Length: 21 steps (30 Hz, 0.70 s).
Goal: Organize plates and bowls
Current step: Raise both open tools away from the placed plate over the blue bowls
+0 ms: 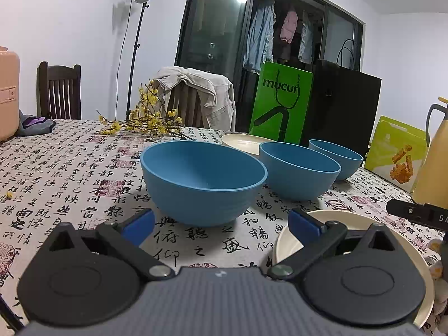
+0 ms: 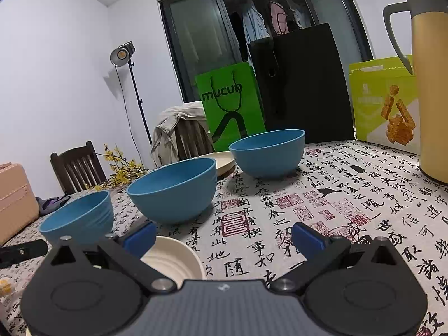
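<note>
Three blue bowls stand in a row on the calligraphy tablecloth: a near bowl (image 1: 203,180), a middle bowl (image 1: 299,169) and a far bowl (image 1: 337,158). In the right wrist view they are the left bowl (image 2: 79,218), the middle bowl (image 2: 173,189) and the far bowl (image 2: 268,151). A cream plate (image 1: 246,142) (image 2: 219,161) lies behind them. Another cream plate (image 1: 350,221) (image 2: 173,260) lies close under both grippers. My left gripper (image 1: 221,224) is open just in front of the near bowl, holding nothing. My right gripper (image 2: 224,238) is open over bare cloth, empty.
A green bag (image 1: 281,102), a black bag (image 1: 340,103) and a green snack box (image 2: 385,103) stand at the table's far edge. A yellow jug (image 2: 428,84) is at the right. Yellow flower twigs (image 1: 145,120) and a pink case (image 1: 8,92) sit to the left.
</note>
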{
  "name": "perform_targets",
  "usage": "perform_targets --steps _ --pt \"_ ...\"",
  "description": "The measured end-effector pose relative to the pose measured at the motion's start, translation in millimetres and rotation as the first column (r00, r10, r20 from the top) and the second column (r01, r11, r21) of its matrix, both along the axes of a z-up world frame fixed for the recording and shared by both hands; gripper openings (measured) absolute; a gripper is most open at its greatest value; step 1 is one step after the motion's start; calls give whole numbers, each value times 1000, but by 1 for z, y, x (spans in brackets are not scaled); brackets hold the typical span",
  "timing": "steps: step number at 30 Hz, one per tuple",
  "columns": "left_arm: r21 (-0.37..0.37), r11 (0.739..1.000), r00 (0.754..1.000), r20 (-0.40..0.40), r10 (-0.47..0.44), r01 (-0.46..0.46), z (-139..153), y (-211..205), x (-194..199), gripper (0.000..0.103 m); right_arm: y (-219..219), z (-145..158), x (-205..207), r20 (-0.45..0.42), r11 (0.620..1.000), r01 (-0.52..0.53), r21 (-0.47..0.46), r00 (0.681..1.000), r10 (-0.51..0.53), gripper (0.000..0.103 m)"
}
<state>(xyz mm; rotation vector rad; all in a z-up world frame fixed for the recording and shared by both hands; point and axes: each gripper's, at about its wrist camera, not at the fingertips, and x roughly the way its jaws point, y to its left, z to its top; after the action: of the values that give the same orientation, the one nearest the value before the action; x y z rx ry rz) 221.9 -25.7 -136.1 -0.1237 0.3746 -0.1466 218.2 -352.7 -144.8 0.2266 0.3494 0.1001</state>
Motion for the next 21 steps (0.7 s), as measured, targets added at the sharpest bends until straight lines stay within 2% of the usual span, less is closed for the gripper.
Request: perform_targets --steps 4,9,11,13,16,21 --pt "8 1000 1000 -1 13 -13 0 -1 0 103 2 0 -1 0 1000 4 -8 1000 -4 103" --pt "37 999 999 -45 4 -2 1 -5 4 103 14 4 3 -36 995 38 -88 999 -41 103" --pt "8 1000 997 -82 -1 1 3 -1 7 103 14 9 4 -47 995 39 -87 998 -43 103" --pt "-45 999 993 -113 -19 14 6 7 10 103 11 18 3 -41 999 8 -45 999 -10 103" --pt "-106 994 992 -124 -19 6 16 17 12 103 7 35 4 -5 999 6 -33 1000 -7 103" --pt "-110 994 995 -100 -8 -3 36 20 15 103 6 55 12 50 999 9 -51 999 -6 103"
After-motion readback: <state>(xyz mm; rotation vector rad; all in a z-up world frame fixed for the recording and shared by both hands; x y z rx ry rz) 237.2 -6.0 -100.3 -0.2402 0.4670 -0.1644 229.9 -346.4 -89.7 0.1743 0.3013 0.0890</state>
